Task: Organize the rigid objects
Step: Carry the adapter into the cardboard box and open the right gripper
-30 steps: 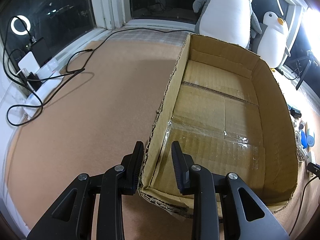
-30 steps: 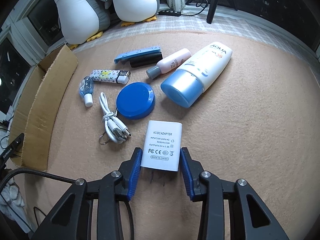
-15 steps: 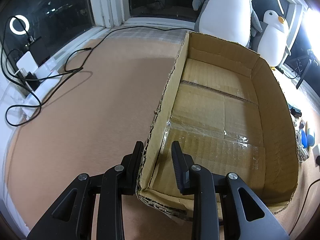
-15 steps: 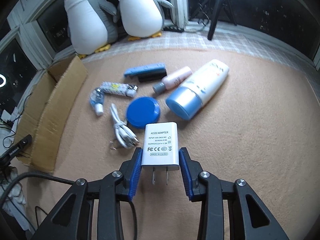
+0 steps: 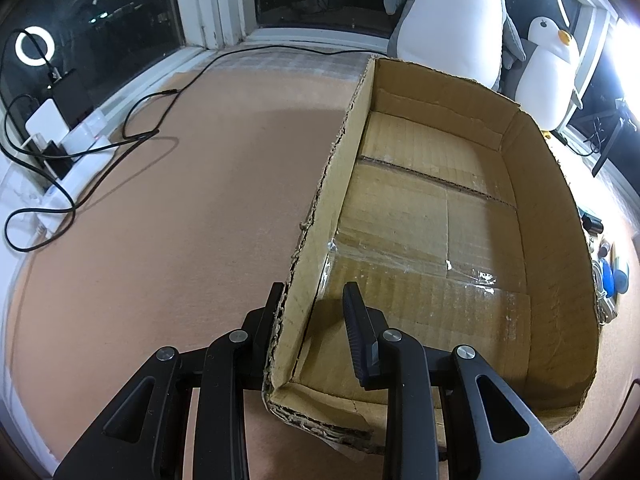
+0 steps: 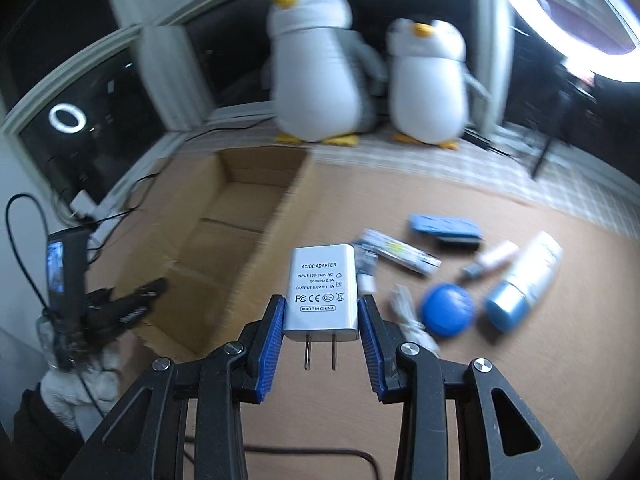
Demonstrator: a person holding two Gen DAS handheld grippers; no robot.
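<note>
Two grippers are in your hands, and each one is clenched on something. Your right gripper [image 6: 320,320] grasps the white AC/DC adapter [image 6: 320,288] between its blue pads, label side facing the camera and its two metal prongs pointing down toward you. The adapter hangs in the air just right of the cardboard box [image 6: 224,248], clear of the brown surface [image 6: 480,380].

Your left gripper [image 5: 312,320] is clamped on the near left wall of the cardboard box [image 5: 552,240], one finger outside the wall and the other inside, close to the torn near corner. Nothing lies inside the box; only its taped bottom shows.

Right of the box on the surface lie the remaining items: a blue round lid [image 6: 448,310], a white bottle with a blue cap [image 6: 524,280], a small pink bottle [image 6: 492,260], a blue and black flat case [image 6: 448,228], a patterned lighter-like tube [image 6: 404,256] and a coiled white cable [image 6: 408,312]. Most of them are blurred.

Behind the box, two plush penguins [image 6: 320,68] sit on the window ledge.
</note>
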